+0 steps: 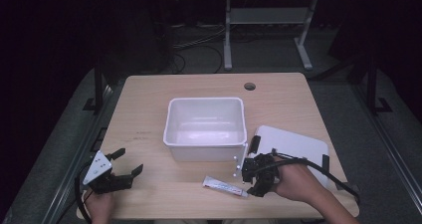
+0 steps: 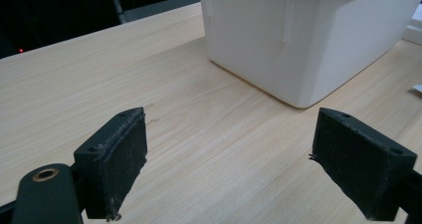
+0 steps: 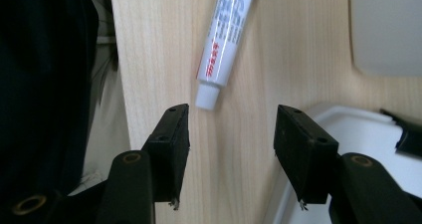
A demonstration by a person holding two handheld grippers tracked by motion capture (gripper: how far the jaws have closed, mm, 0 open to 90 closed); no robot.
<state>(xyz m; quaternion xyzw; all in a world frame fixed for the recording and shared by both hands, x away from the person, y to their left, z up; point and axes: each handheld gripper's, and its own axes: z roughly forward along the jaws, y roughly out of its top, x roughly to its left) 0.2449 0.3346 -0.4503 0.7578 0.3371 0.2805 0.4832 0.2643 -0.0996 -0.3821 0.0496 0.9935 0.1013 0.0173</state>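
A white toothpaste tube [image 1: 225,187] lies flat near the table's front edge, its cap toward the right. In the right gripper view the tube [image 3: 225,40] lies just ahead of the jaws, cap end nearest them. My right gripper [image 1: 251,180] is open just right of the cap, with nothing between its pads, and it does not touch the tube. My left gripper [image 1: 128,163] rests at the front left of the table, open and empty. In the left gripper view its pads [image 2: 117,159] stand wide apart over bare wood.
A white plastic bin [image 1: 205,128] stands at the table's middle, seen close in the left gripper view as a white wall [image 2: 303,40]. A white lid [image 1: 293,147] lies flat to its right. The table's front edge [image 3: 119,84] runs beside the right gripper.
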